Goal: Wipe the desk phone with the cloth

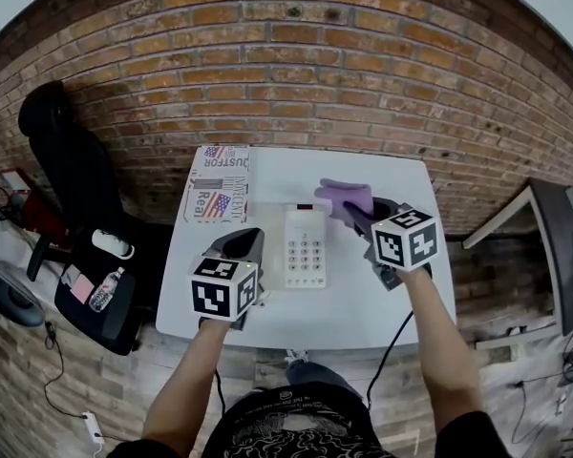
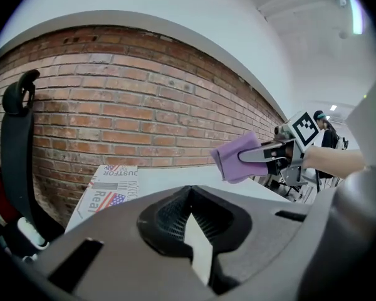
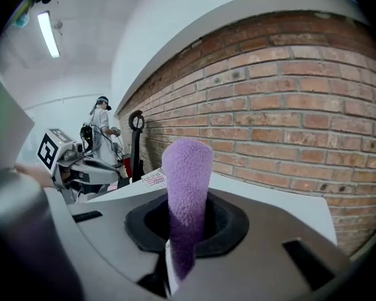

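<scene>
The right tool pinches the purple cloth tight between its jaws. A soft fold of the cloth sticks out past the tips. The left tool has its jaws pressed together, and there is nothing in them.

The desk phone lies flat in the middle of the white worktop, with its buttons facing up. It sits between the two tools. The left tool is just beside the phone's left edge. The cloth is near the phone's top right corner. From the left gripper view, the cloth looks held up in the air, not touching the phone.

I think the wiping has not begun. The cloth is picked up and ready.

Next, the right tool should come down and go a little to the left, so the cloth lies on the phone. Then it can rub gently across the top. The phone looks light and may slide, so the left tool could hold its side.
</scene>
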Demonstrator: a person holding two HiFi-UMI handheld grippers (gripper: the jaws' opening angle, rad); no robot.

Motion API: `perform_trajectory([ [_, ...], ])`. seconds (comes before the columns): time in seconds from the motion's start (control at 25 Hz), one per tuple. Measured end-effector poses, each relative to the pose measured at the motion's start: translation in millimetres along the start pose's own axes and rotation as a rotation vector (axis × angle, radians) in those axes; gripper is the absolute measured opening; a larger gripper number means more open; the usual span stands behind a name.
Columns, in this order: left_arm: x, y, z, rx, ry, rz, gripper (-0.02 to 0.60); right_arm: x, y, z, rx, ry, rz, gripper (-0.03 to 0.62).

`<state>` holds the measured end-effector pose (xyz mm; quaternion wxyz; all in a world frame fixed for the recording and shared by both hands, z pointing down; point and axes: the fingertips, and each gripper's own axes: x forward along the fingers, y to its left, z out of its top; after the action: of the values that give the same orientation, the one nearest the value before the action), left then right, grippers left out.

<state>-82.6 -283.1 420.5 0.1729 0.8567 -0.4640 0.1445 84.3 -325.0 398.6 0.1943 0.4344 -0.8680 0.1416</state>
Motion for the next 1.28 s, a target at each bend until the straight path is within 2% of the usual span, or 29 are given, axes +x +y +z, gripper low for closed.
perform_trajectory([
  [0.64, -78, -3, -7, 0.019, -0.058, 0.045, 0.006, -85, 79, -14, 0.032, -0.162, -0.146, 0.043],
  [0.96, -109, 1, -19, 0.021, -0.069, 0.072, 0.006, -107, 92, -24, 0.037, -0.184, -0.196, 0.043],
  [1.28, -119, -5, -26, 0.012, -0.074, 0.059, 0.006, -116, 108, -25, 0.024, -0.197, -0.199, 0.043],
])
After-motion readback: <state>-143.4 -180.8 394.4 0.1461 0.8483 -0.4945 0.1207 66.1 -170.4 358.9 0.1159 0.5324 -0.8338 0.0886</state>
